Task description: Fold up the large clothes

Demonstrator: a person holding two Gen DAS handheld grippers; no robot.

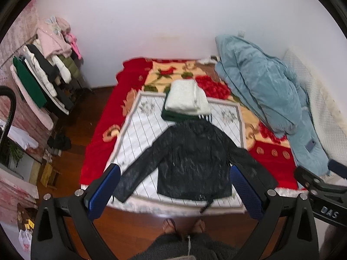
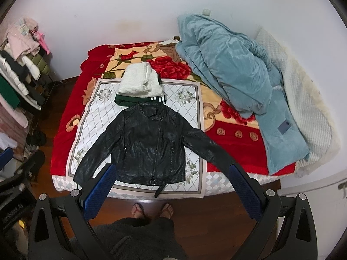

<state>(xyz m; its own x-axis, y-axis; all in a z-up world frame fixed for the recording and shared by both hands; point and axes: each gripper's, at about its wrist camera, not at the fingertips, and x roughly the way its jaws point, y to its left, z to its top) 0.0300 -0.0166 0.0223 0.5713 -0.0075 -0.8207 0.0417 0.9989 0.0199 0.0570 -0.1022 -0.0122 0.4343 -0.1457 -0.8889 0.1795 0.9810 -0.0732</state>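
Note:
A black leather jacket (image 2: pixel 149 145) lies flat and front up on a white quilted mat (image 2: pixel 93 121) on the bed, both sleeves spread out to the sides. The left wrist view shows the same jacket (image 1: pixel 193 160). Beyond its collar sits a stack of folded clothes, white (image 2: pixel 138 82) on top of dark green (image 2: pixel 121 100). My left gripper (image 1: pixel 175 186) hangs open above the jacket's hem, high over the bed edge. My right gripper (image 2: pixel 171 184) is open too, held above the hem. Neither touches the cloth.
A light blue duvet (image 2: pixel 234 75) is heaped on the bed's right side over a white blanket (image 2: pixel 303 99). A clothes rack (image 1: pixel 43 73) stands at the left wall. A person's feet in sandals (image 2: pixel 151 210) stand on the wooden floor at the bed's foot.

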